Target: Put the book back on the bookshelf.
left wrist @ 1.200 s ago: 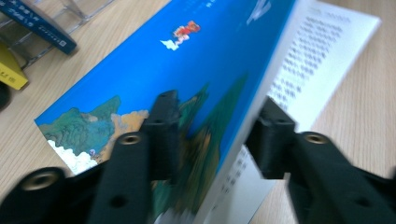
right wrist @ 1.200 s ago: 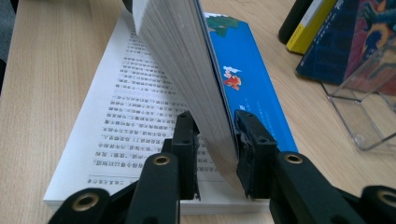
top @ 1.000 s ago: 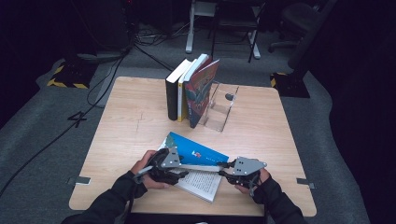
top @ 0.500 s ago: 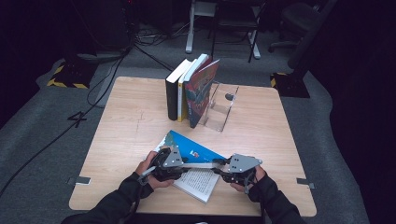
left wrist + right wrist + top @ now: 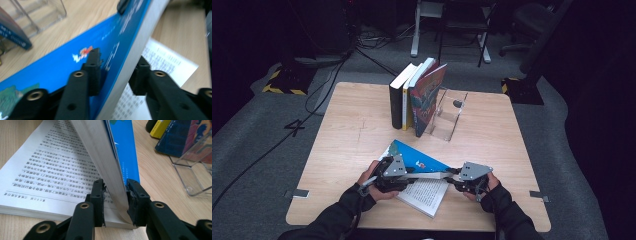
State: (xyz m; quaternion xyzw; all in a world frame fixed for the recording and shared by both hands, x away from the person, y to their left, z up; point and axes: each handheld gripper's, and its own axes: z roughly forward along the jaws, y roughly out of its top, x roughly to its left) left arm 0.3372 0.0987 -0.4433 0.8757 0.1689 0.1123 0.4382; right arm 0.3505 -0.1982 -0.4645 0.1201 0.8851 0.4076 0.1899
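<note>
The wooden bench (image 5: 352,145) takes up the middle of the high view, with dark grey floor around it. At the upper centre of the bench three books (image 5: 418,97) stand upright in a row, leaning against a clear plastic bookend (image 5: 448,117) just to their right.

Toward the lower centre of the high view an open book (image 5: 424,192) lies flat on the bench, its printed pages facing up. A thick block of its pages, topped by the blue cover (image 5: 417,159), is lifted off the lower half and stands tilted.

The left tongs (image 5: 404,175) sit at the lower left of that book. In the left gripper view the lifted block (image 5: 125,50) lies between the two black jaws; they have just been opening, and the blur makes it hard to say whether the pads press on it, though they look to touch it on both sides. The right tongs (image 5: 453,176) sit at the book's lower right. In the right gripper view their jaws, which have just been closing, pinch the lower corner of the block (image 5: 112,182) from either side.
</note>
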